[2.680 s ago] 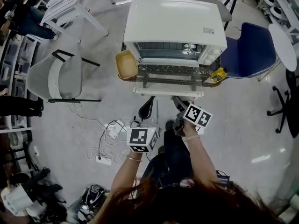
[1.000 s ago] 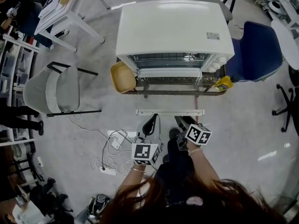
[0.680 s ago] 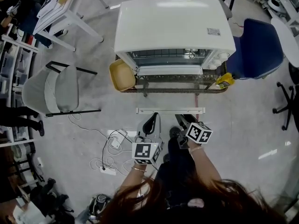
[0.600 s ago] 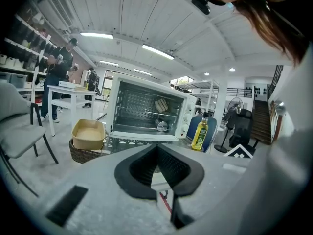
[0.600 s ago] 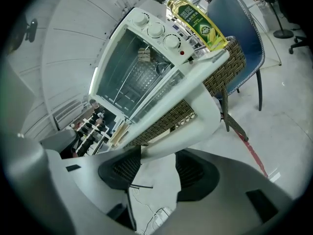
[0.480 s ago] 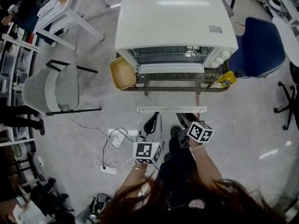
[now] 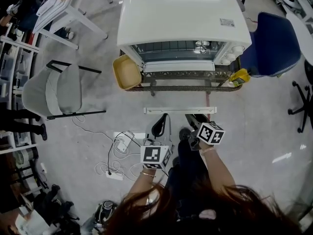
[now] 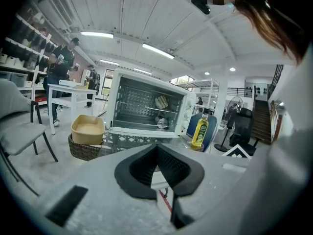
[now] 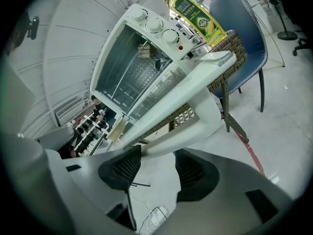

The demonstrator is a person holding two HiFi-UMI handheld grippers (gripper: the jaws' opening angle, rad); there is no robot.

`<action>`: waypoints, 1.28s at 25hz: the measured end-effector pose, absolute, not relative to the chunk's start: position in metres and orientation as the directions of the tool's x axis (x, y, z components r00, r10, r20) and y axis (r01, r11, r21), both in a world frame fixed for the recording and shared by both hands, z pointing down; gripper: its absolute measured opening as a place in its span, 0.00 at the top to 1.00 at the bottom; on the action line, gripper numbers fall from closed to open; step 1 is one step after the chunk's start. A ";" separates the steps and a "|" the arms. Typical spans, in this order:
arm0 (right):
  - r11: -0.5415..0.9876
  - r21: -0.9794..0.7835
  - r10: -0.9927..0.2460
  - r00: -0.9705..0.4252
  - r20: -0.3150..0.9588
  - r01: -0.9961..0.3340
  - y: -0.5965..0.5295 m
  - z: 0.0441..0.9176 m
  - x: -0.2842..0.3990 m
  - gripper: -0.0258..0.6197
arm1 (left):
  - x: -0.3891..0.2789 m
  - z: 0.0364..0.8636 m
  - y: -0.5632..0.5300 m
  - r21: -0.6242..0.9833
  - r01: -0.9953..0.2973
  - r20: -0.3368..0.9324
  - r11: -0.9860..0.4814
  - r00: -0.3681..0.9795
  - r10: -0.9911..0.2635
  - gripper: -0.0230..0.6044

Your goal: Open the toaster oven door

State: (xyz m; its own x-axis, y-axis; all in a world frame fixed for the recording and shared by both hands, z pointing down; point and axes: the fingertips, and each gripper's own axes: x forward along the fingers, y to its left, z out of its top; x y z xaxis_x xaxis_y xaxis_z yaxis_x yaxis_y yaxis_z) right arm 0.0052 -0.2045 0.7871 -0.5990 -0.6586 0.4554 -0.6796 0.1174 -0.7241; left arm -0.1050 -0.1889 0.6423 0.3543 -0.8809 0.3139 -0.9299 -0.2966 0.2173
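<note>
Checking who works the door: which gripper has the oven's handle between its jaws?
The right gripper: the white handle runs across between its parted jaws. The left gripper has its jaws closed together on nothing.

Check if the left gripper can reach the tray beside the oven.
Probably yes: the tray lies uncovered left of the open door, and nothing stands between it and the left gripper.

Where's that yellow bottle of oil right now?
In the head view the bottle sits on the right, just beside the toaster oven on its knob side, close to the blue chair.
</note>
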 end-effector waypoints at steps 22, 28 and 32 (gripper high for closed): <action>0.089 -0.677 -0.640 -0.563 0.523 -0.730 -0.205 0.814 0.004 0.69 | -0.107 0.654 -0.185 0.224 -0.921 0.319 -0.320 0.380 -0.868 0.94; 0.083 -0.682 -0.650 -0.558 0.515 -0.726 -0.204 0.815 0.003 0.70 | -0.109 0.655 -0.184 0.225 -0.919 0.315 -0.324 0.383 -0.868 0.94; 0.072 -0.684 -0.653 -0.553 0.517 -0.726 -0.204 0.816 0.003 0.70 | -0.110 0.654 -0.183 0.221 -0.919 0.312 -0.326 0.384 -0.869 0.94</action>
